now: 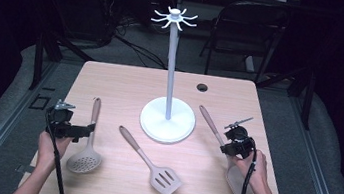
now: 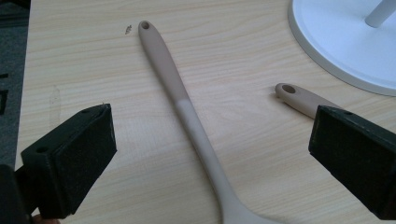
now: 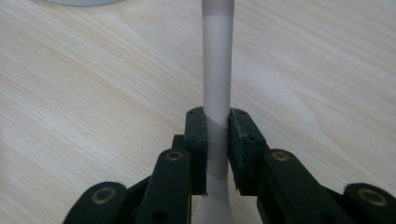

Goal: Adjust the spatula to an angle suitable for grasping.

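Observation:
A tall white stand [image 1: 171,66] with hooks at its top rises from a round base [image 1: 166,121] at mid-table. My left gripper [image 1: 86,129] is open, its jaws wide apart on either side of the handle of a beige skimmer spoon [image 1: 85,158] that lies on the table. In the left gripper view that handle [image 2: 187,107] runs between the open fingers [image 2: 79,149] without touching them. My right gripper [image 1: 226,147] is shut on the pale handle of a third utensil [image 1: 209,122]. The right gripper view shows its pads [image 3: 196,140] clamping the handle [image 3: 217,70].
A slotted spatula [image 1: 151,162] lies at the front middle, its handle end [image 2: 299,98] near my left gripper's right jaw. The white base [image 2: 345,42] is close behind it. A cable hole [image 1: 202,87] sits at the table's back. A chair [image 1: 249,31] stands beyond the table.

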`<state>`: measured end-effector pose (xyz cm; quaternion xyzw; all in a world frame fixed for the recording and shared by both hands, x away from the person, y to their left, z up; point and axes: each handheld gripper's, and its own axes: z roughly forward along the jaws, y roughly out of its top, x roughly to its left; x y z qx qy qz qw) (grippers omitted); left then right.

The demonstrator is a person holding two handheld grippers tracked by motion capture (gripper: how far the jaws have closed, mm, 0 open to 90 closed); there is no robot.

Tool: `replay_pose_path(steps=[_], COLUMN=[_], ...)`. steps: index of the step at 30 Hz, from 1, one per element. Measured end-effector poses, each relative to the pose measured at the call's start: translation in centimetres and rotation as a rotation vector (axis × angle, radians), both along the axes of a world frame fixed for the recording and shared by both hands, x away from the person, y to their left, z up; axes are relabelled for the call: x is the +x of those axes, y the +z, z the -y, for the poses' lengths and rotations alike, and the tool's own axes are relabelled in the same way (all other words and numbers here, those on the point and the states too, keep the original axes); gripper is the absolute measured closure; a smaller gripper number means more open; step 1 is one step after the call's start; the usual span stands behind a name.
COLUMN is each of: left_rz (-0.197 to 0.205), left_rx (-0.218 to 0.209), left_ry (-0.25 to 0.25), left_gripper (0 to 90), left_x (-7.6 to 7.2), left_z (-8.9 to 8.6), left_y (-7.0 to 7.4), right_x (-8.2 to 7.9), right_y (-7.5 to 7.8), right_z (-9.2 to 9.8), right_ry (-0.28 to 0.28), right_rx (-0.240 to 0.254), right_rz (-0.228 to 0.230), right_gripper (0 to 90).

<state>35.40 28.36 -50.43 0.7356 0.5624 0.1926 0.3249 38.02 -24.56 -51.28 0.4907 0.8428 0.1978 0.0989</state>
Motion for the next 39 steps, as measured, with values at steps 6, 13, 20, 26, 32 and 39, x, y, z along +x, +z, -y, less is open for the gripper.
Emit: replay_pose_path(steps=[6,13,20,26,32,39], left_rz=[0.006,0.012,0.011,0.023,0.047,0.060], left_rx=[0.002,-0.015,-0.022,-0.006,-0.024,-0.065], left_ry=[-0.007,-0.015,-0.019,-0.038,-0.053,-0.096], left_gripper=[0.5,0.6,0.6,0.5,0.7,0.2], left_x=[0.1,-0.1,0.4,0.2,0.2,0.3], left_z=[0.2,0.3,0.2,0.8,1.5,2.2], left_y=[-0.1,-0.2,-0.4,0.0,0.4,0.8], right_x=[-1.1,-1.7,-2.4,-2.9,-3.3,-3.3], right_y=[0.8,1.4,1.9,2.2,2.5,3.0], right_z=[-0.7,-1.6,-2.7,-3.7,-4.6,-5.4], right_ry=[0.050,0.096,0.157,0.203,0.251,0.282], right_rx=[-0.014,-0.014,-0.020,-0.021,-0.032,-0.048], right_rz=[0.084,0.125,0.183,0.229,0.259,0.298], right_gripper=[78.9,78.8,78.9,78.9,78.9,78.9])
